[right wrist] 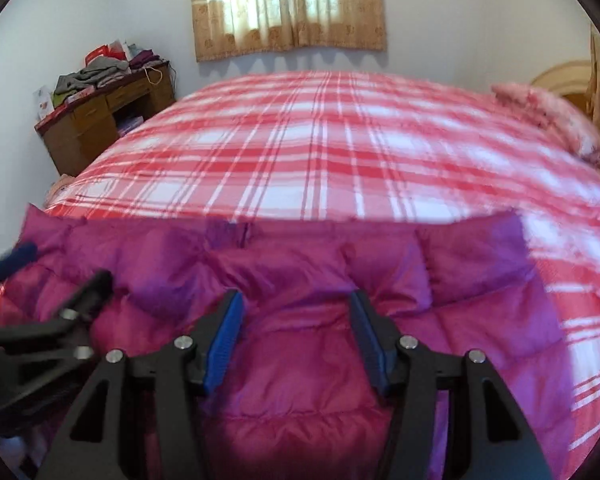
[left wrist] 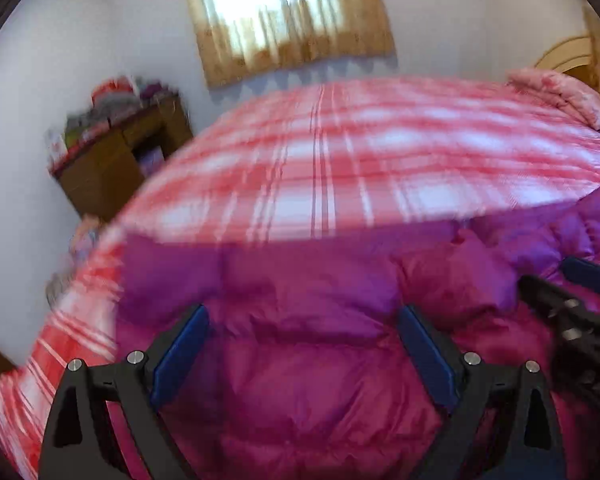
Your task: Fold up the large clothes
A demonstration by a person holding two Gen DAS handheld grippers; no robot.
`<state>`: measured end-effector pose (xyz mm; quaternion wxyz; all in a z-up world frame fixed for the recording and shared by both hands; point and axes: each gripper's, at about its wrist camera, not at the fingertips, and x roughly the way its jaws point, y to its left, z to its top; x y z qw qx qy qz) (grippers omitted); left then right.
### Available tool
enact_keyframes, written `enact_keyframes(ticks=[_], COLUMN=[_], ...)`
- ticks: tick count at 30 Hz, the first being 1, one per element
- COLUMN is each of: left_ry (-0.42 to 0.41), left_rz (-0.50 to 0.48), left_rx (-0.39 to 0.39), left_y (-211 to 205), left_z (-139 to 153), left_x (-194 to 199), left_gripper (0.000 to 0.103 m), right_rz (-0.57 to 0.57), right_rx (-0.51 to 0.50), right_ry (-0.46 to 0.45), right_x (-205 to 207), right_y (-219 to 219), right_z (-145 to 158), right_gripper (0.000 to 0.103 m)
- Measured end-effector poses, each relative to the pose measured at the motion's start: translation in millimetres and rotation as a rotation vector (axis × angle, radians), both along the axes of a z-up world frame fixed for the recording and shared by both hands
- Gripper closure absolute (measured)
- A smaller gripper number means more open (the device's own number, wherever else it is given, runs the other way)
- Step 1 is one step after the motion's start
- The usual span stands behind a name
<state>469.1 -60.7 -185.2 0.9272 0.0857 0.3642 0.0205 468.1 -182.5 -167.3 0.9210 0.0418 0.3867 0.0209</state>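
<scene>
Hovering w/ jaws spread, L gripper (left wrist: 304, 320) & R gripper (right wrist: 296, 304) over magenta puffer jacket (right wrist: 300, 344) on plaid bed (right wrist: 320, 140).

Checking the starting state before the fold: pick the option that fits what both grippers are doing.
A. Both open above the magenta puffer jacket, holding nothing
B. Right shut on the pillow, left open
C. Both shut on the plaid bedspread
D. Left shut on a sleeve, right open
A: the left gripper and the right gripper both show blue pads spread apart, with only the magenta puffer jacket visible between them.

The jacket (right wrist: 300, 320) lies on the bed's (right wrist: 320, 152) near edge; desk (right wrist: 100, 120) behind-left, pillow (right wrist: 552, 120) behind-right.
</scene>
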Motion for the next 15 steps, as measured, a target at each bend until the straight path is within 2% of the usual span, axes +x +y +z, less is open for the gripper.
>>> enact_keyframes(ticks=[3,9,15], left_ry=[0.010,0.033,0.061], left_rz=[0.014,0.062,0.089], left_rx=[-0.040,-0.063,-0.071], left_y=[6.2,14.1,21.8], left_z=[-5.8,-13.4,-19.1], left_x=[5.3,9.9,14.4], left_gripper=[0.007,0.002,0.001], right_rz=[-0.002,0.021,0.061], right_rx=[0.017,-0.010,-0.066], right_ry=[-0.011,-0.002,0.027], right_x=[1.8,6.3,10.2], right_y=[-1.4,7.0,19.9], right_z=[-6.0,-10.3,-16.0], right_gripper=[0.043,0.038,0.031])
